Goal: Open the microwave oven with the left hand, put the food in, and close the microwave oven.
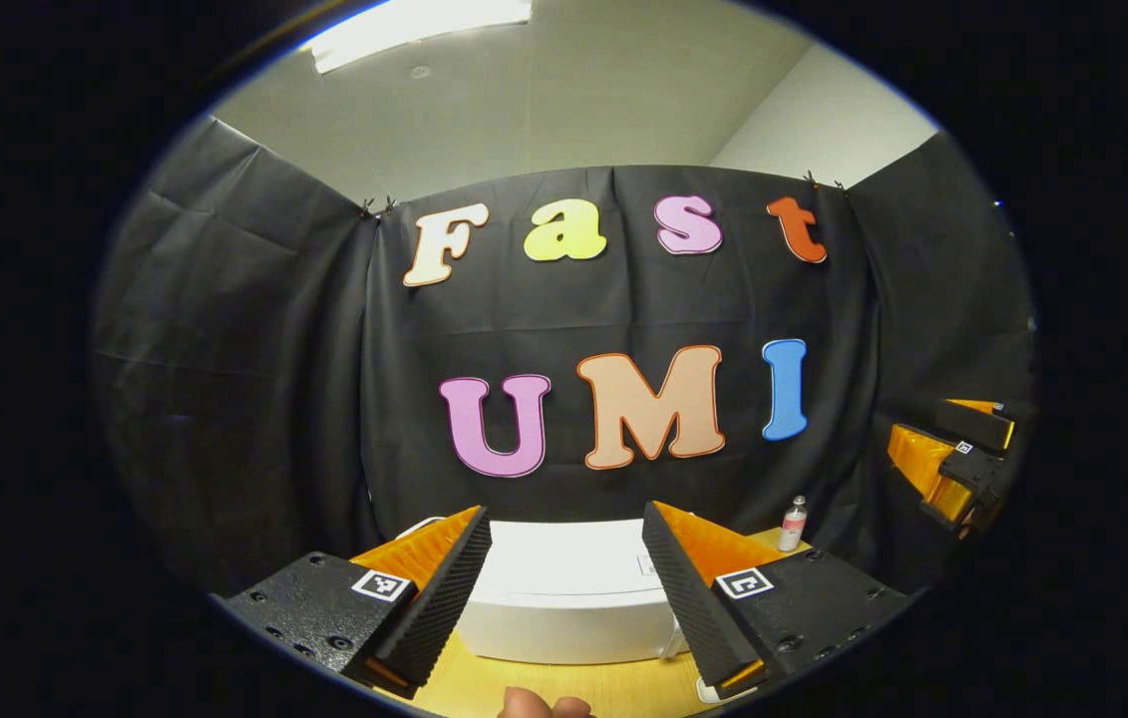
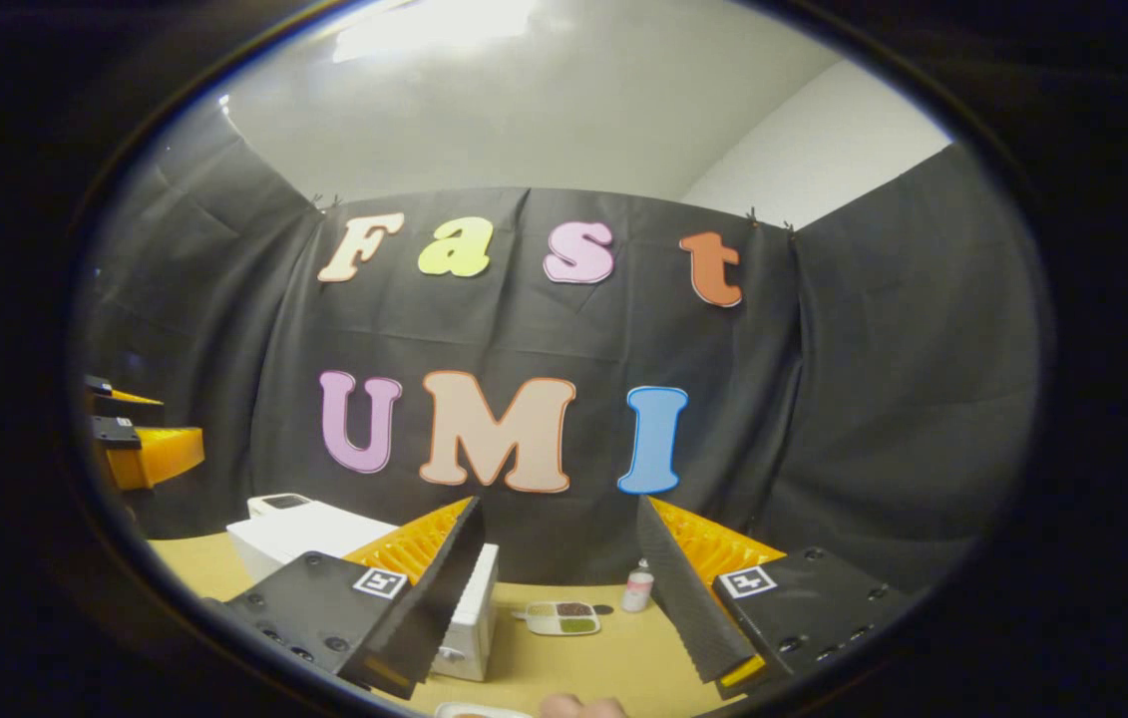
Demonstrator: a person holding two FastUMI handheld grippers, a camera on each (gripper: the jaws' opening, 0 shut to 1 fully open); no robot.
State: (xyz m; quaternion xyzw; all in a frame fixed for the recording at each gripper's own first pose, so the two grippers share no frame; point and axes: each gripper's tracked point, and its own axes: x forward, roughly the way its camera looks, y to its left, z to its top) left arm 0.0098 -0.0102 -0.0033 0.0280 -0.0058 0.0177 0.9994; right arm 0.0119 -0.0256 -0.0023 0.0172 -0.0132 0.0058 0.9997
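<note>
Left gripper [image 1: 566, 568] fingers fill the bottom of the left gripper view, spread wide apart, nothing between them, held up above the table [image 1: 484, 688]. Right gripper [image 2: 559, 568] in the right gripper view: same, fingers apart and empty.

Landmark = microwave oven [image 1: 568, 598], white box on the wooden table.
- Left gripper sits in front of it, roughly centred on its near face, not touching.
- Small bottle [image 1: 793, 524] stands to the right of the microwave, toward the back.
- Divided food tray [image 2: 564, 618] with 2 dark fillings lies on the table right of the microwave, left of the bottle.
- Edge of a white dish [image 2: 479, 711] at the bottom rim, in front of the microwave; contents too cropped to tell.
- Other gripper shows far right in the left gripper view.

Handling, my judgement:
- Microwave: rigid, heavy enough to stay put. Door looks shut; can't make out a handle or door edge from here. Take hold at the free door edge, pull along the hinge arc, not straight back.
- Food tray: light, stiff, shallow, probably slick. Pinch the rim, keep it level or the fillings slide.
</note>
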